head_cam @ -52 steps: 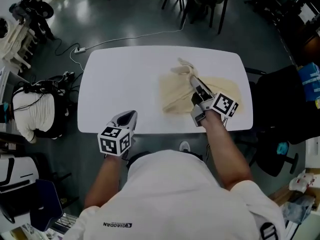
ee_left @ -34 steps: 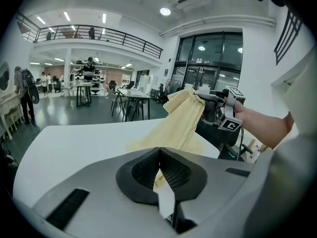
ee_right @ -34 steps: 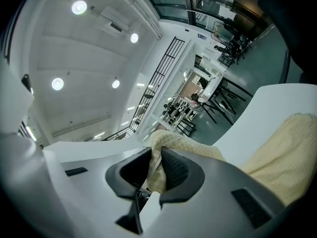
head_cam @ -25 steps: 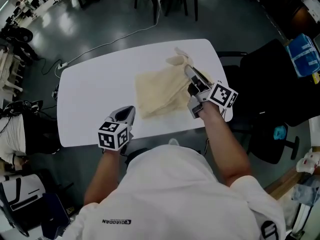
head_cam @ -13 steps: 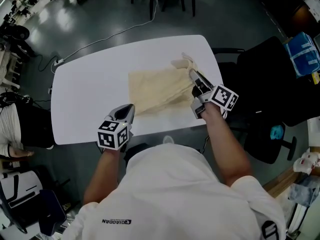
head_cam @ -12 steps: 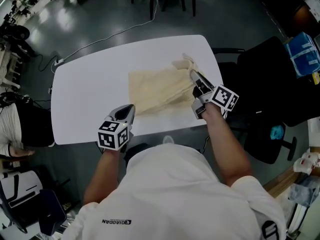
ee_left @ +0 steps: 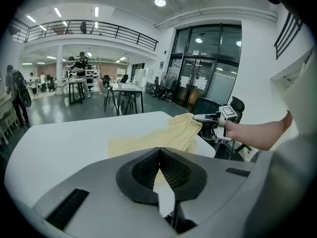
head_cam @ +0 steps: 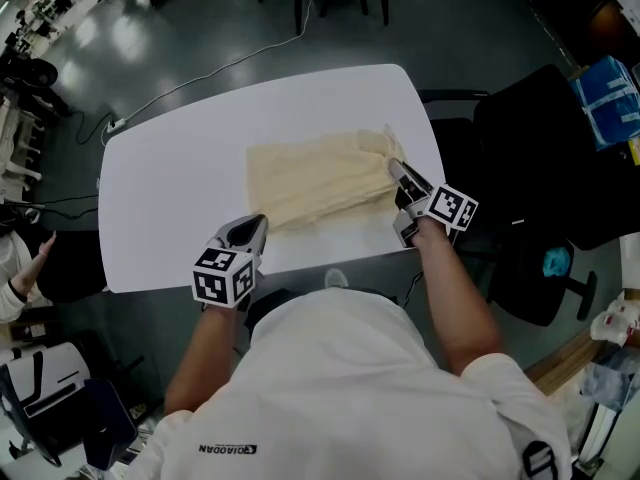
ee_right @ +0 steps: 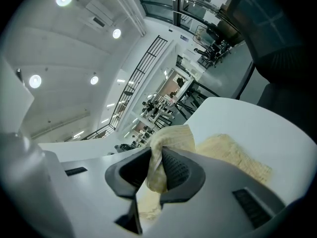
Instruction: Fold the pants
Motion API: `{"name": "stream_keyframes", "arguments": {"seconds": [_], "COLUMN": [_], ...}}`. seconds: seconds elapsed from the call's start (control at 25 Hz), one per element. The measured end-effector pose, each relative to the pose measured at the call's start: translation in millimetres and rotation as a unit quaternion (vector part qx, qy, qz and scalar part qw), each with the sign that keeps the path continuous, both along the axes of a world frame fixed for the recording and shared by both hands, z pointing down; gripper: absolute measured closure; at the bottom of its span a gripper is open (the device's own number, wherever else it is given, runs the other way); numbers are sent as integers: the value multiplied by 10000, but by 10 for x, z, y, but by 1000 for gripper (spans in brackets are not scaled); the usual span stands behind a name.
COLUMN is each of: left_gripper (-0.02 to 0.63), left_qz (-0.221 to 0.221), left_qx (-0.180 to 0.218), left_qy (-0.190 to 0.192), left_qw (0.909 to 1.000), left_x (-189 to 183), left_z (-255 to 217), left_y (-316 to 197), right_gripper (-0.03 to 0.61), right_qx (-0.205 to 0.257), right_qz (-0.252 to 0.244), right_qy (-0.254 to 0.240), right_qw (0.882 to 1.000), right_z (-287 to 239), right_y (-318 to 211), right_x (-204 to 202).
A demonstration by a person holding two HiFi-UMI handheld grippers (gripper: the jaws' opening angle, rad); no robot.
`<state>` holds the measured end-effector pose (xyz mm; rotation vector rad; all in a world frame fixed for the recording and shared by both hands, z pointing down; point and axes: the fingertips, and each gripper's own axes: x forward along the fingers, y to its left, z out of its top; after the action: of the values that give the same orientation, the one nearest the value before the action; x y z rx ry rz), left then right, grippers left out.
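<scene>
The pants (head_cam: 310, 180) lie on the table (head_cam: 170, 198), on the half nearer our right gripper (head_cam: 396, 166). They are pale yellow, soft and a little rumpled. They are spread as a rough oblong along the table's length, with long shallow creases across the cloth. Bare white top shows beyond them at the table's far edge, near edge and left half. At the table's right end the cloth comes close to the rim.

That end is gathered into a bunch, and our right gripper is clenched on it. In the right gripper view a thick roll of the pants (ee_right: 157, 168) sits pinched between the two dark pads and hangs a little below them. The rest of the garment trails away flat over the table behind. The bunch looks raised a little off the table, while the remainder rests on it.

Our left gripper (head_cam: 254, 226) hovers over the table's near edge, apart from the pants. In the left gripper view its jaws are pressed together with nothing between them. Beyond them the cloth stretches across the table to the right gripper at the far corner. A dark chair (head_cam: 540, 148) stands just off the table's right end.
</scene>
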<state>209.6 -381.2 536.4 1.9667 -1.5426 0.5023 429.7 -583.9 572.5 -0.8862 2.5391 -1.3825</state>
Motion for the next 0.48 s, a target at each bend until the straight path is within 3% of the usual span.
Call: {"name": "stream_keyframes", "arguments": {"seconds": [0.12,0.24,0.36,0.48], "left_gripper": [589,589,589,589], "left_qz": [64,126,176,185], "left_qx": [-61,-105,-148,-195], "left_qy": [-27,-38,-52,-59], "left_qw": [10000,9999,9997,9996], "left_x": [61,114,165,180], "left_z": [33,67,96,133], "left_y": [-47,-87,-97,-118], "right_gripper": [491,463,402,371], "right_qx": [-98,-514,-802,-755], "right_qz": [-17,142,254,234], "right_qy": [197,565,1347,2235], "right_qw": [9998,9970,9873,9715], "right_z": [225,596,949,1146], "right_y": [0,-13,16,11], "right_x": [125,315,572,830]}}
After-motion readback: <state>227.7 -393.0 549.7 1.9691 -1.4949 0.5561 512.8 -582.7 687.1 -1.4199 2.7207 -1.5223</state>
